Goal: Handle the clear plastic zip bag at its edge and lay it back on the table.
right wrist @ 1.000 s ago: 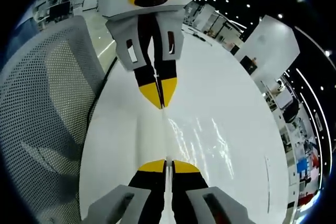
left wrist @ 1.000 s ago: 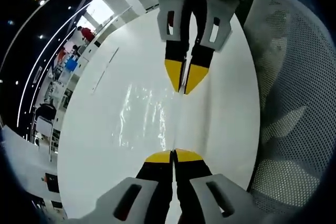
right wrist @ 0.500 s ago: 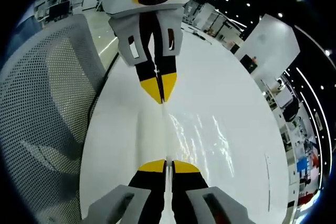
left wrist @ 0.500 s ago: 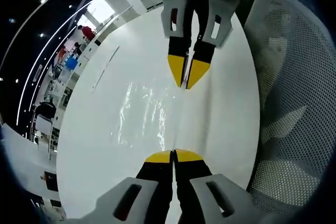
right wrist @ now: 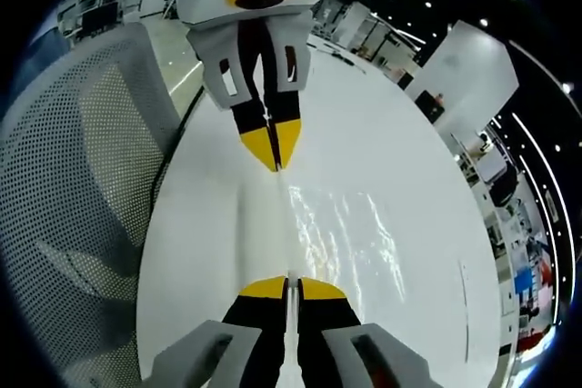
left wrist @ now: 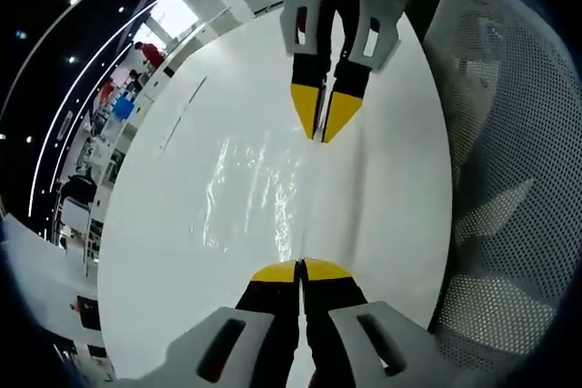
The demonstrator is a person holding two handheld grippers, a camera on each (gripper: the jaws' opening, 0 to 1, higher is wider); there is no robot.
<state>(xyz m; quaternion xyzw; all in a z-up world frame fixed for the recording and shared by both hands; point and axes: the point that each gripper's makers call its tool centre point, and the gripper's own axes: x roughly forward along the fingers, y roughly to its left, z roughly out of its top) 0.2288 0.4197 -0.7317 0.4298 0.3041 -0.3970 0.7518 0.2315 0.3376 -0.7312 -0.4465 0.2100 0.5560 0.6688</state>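
Left tongs and right tongs, each clamped on opposite ends of the bag's edge, stretch it taut above the white bench, probably for laying flat.

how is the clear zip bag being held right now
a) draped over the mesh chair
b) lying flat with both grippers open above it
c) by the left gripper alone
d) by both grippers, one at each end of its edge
d: the left gripper and right gripper are each shut on one end of the clear zip bag edge, which stretches between them over the white table.
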